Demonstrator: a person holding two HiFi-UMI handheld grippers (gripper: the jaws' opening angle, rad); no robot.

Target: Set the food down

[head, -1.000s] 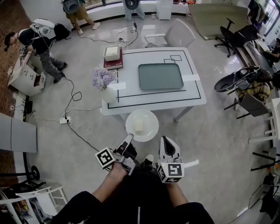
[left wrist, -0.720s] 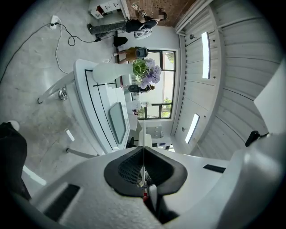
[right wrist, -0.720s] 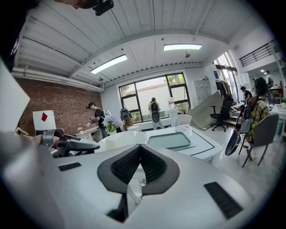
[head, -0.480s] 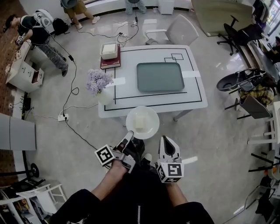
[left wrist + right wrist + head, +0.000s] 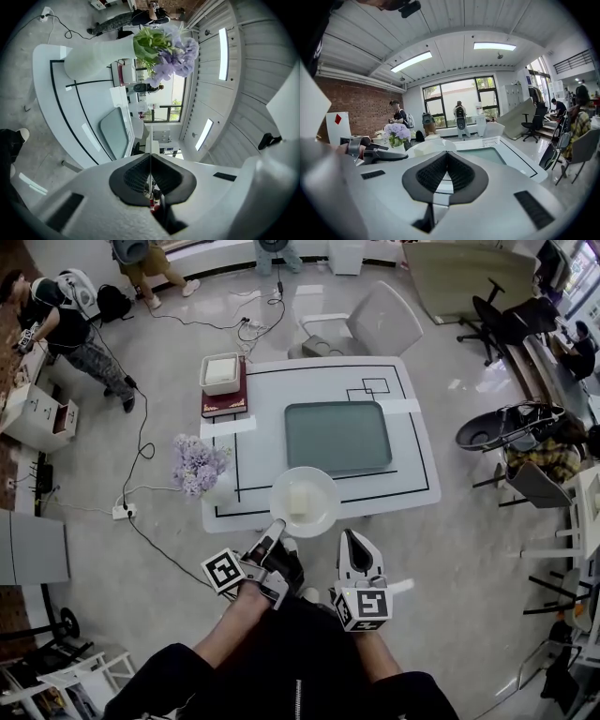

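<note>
A white plate (image 5: 305, 502) carries a pale block of food (image 5: 298, 500) and hangs over the near edge of the white table (image 5: 412, 442). My left gripper (image 5: 277, 527) is shut on the plate's near rim. In the left gripper view the plate shows edge-on as a thin line (image 5: 150, 140) between the closed pads of that gripper (image 5: 150, 180). My right gripper (image 5: 354, 546) is shut and holds nothing, just right of the plate. From the right gripper view (image 5: 446, 161) the plate (image 5: 429, 147) lies ahead to the left.
A grey-green tray (image 5: 338, 438) lies in the middle of the table. A vase of purple flowers (image 5: 199, 468) stands at the near left corner, and books with a white box (image 5: 222, 381) at the far left. A chair (image 5: 375, 324) stands behind the table. Cables cross the floor.
The table has drawn closer under the plate, which now hangs over its near edge. Both grippers keep their pose and grip.
</note>
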